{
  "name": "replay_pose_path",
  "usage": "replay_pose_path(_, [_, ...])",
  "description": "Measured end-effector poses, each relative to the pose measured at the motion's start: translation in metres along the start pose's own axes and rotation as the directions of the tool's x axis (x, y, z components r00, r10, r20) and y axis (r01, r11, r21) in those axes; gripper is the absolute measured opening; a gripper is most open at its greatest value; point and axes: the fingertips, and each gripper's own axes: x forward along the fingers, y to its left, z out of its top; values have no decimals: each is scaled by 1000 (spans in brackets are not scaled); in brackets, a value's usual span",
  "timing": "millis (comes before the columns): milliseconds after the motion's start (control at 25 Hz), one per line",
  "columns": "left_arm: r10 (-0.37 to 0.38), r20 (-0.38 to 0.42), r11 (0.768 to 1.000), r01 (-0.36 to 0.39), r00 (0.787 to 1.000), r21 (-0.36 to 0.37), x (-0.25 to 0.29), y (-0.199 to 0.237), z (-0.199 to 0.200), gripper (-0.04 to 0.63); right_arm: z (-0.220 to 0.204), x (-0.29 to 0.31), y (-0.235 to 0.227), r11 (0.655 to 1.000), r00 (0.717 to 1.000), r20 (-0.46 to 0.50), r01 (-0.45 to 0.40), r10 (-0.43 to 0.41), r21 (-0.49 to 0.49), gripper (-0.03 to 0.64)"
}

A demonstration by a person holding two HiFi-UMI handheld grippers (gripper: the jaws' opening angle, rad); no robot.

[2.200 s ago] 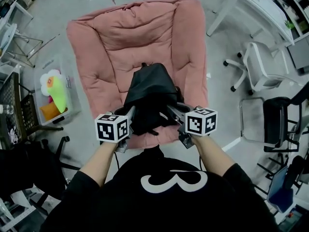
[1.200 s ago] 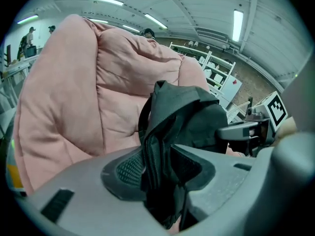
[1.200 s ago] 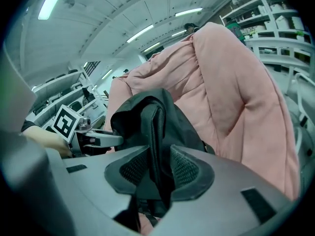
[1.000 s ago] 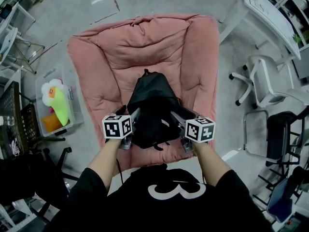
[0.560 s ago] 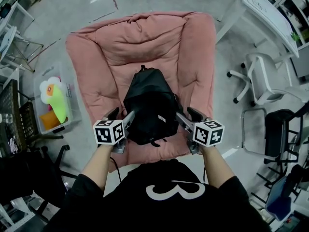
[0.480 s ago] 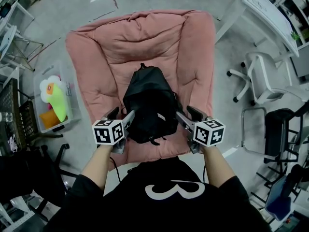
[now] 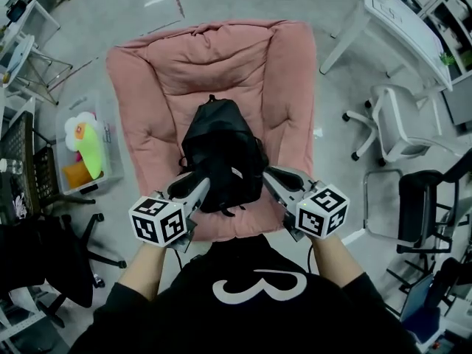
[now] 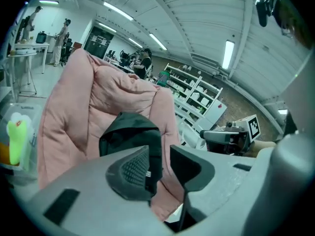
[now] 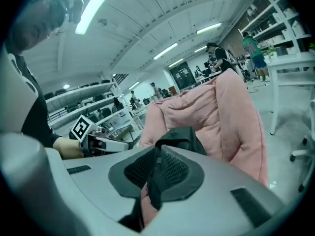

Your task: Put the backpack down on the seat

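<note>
Head view: backpack [image 7: 221, 150] on seat [image 7: 166, 80]; left gripper [image 7: 190, 185] jaws just narrowed, apart, empty; right gripper [image 7: 274, 176] jaws just closed together, empty.

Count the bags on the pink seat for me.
1: a black backpack resting on the middle of the pink seat, its top toward the backrest. No other bag shows on the cushion, though the backpack could hide something small beneath it.

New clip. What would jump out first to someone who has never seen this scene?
A big pink padded chair fills the middle of the head view, and a black backpack stands on its seat, dark against the pink. At the picture's left, on the floor, a clear bin holds a bright yellow-green plush toy with a white flower shape.
</note>
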Motion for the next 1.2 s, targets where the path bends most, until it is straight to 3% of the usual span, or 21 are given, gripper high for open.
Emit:
replay_pose_path(160, [-37,71,999,39,997,-30,-20,-47,21,21,20,-25,27,995,996,-7,-93,92,-45,9])
replay_pose_path(200, [-63,89,997,66,994,-31,-25,-60,27,13,27,-31,33,991,994,-7,-112,112,-67,5])
replay_pose_path(360, [-156,131,987,151,979,46,-43,-106,47,6,52,-56,50,980,988,24,-150,154,-134,5])
replay_pose_path(480, [-149,149,986,134,978,104,-52,-121,59,6,65,-67,64,972,979,64,-184,195,-146,5])
replay_pose_path(720, [-161,180,981,136,970,141,-63,-141,72,6,78,-80,89,947,959,93,-244,267,-208,3])
replay_pose_path(1200, [-215,147,950,171,966,263,-76,-176,81,6,77,-101,101,944,959,93,-243,269,-224,5])
